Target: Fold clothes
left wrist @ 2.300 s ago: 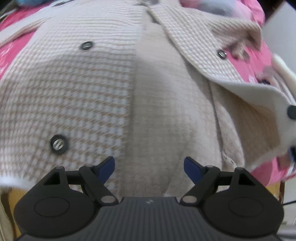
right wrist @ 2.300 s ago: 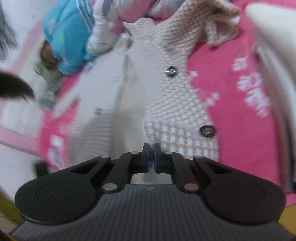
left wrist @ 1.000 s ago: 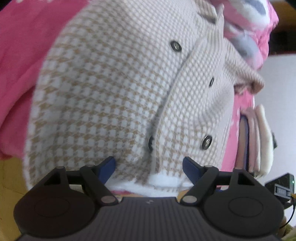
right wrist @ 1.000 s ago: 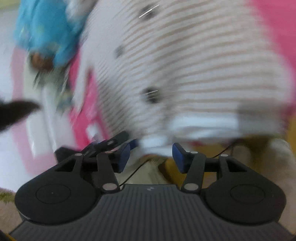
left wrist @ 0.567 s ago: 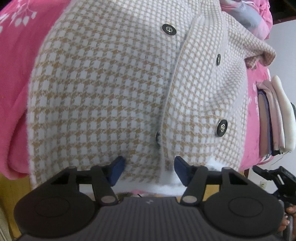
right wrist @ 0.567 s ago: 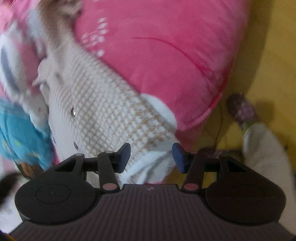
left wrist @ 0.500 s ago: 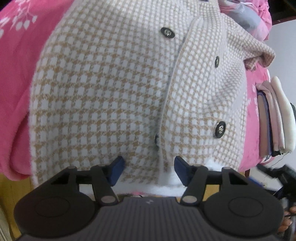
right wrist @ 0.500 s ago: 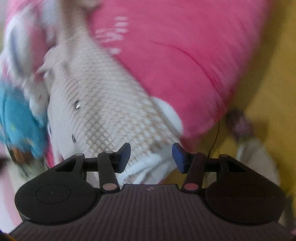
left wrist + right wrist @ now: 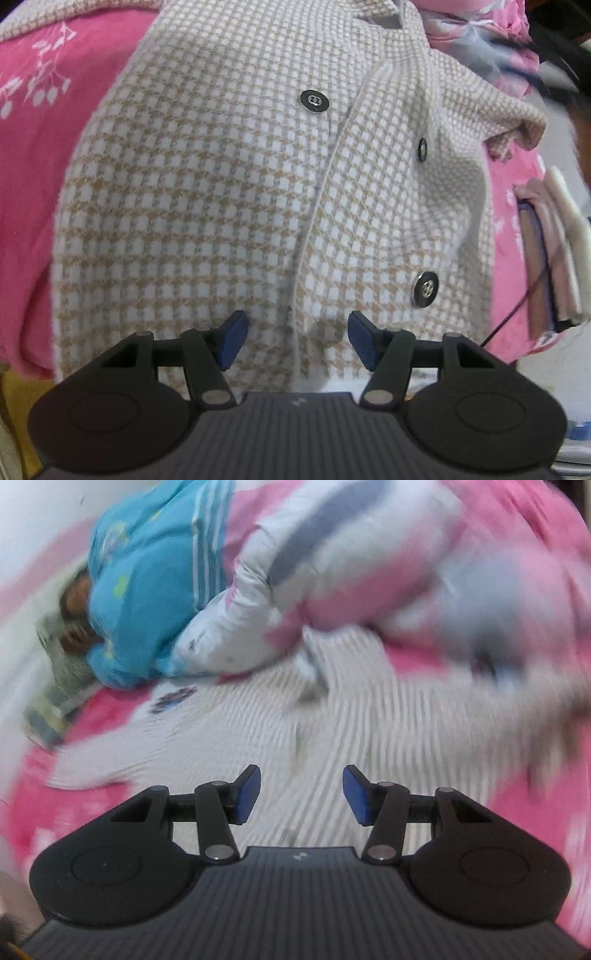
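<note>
The left tongs (image 9: pixel 294 339) are released, blue pads apart, hovering at the near hem of the houndstooth jacket (image 9: pixel 229 192), which lies spread on the pink bedsheet (image 9: pixel 33 155) with its front closed and dark buttons (image 9: pixel 314 101) showing. The front seam runs up from between the pads. At the jacket's right lies a stack of folded clothes (image 9: pixel 550 254). The right tongs (image 9: pixel 300 798) are also released, above the same jacket (image 9: pixel 369 738), blurred here, with a blue garment (image 9: pixel 147 576) and a pink-and-white quilt (image 9: pixel 369 561) beyond it.
</note>
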`<state>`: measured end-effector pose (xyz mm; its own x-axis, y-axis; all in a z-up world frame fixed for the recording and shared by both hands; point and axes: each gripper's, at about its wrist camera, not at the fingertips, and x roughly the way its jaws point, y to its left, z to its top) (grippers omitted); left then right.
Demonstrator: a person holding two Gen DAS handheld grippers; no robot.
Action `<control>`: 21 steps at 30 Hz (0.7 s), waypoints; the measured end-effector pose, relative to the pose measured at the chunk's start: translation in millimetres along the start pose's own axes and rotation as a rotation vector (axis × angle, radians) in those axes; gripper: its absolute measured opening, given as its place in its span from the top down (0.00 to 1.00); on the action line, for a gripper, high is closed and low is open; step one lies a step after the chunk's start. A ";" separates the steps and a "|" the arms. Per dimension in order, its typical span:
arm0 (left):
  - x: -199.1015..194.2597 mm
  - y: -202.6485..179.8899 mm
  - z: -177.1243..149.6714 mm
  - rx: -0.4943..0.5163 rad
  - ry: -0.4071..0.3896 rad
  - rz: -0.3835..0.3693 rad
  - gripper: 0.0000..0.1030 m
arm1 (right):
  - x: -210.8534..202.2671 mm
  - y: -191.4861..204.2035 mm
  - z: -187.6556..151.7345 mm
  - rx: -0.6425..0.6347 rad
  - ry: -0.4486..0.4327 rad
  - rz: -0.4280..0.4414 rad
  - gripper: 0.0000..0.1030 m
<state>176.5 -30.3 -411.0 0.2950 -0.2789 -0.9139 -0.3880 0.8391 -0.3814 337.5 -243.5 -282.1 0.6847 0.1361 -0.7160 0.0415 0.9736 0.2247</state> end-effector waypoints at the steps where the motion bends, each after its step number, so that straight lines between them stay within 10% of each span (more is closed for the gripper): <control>1: 1.9 -1.9 -1.5 -0.003 -0.002 0.011 0.41 | 24.3 4.3 10.7 -0.067 0.004 -0.029 0.52; 9: 16.9 -15.9 -11.0 -0.029 -0.019 0.102 0.41 | 163.3 19.6 61.5 -0.374 0.052 -0.180 0.53; 11: 20.6 -18.3 -11.2 -0.038 -0.024 0.123 0.41 | 177.7 10.2 70.2 -0.351 0.038 -0.212 0.69; 13: 24.0 -20.8 -10.6 -0.041 -0.028 0.143 0.40 | 177.4 -14.9 77.9 -0.223 0.035 -0.156 0.94; 21: 30.2 -18.7 -8.9 -0.089 -0.028 0.153 0.40 | 89.7 -71.1 84.0 0.087 -0.225 0.137 0.94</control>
<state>185.0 -58.6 -432.8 0.2502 -0.1368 -0.9585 -0.5056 0.8258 -0.2499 457.1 -316.0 -306.8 0.8321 0.2120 -0.5125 -0.0069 0.9280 0.3726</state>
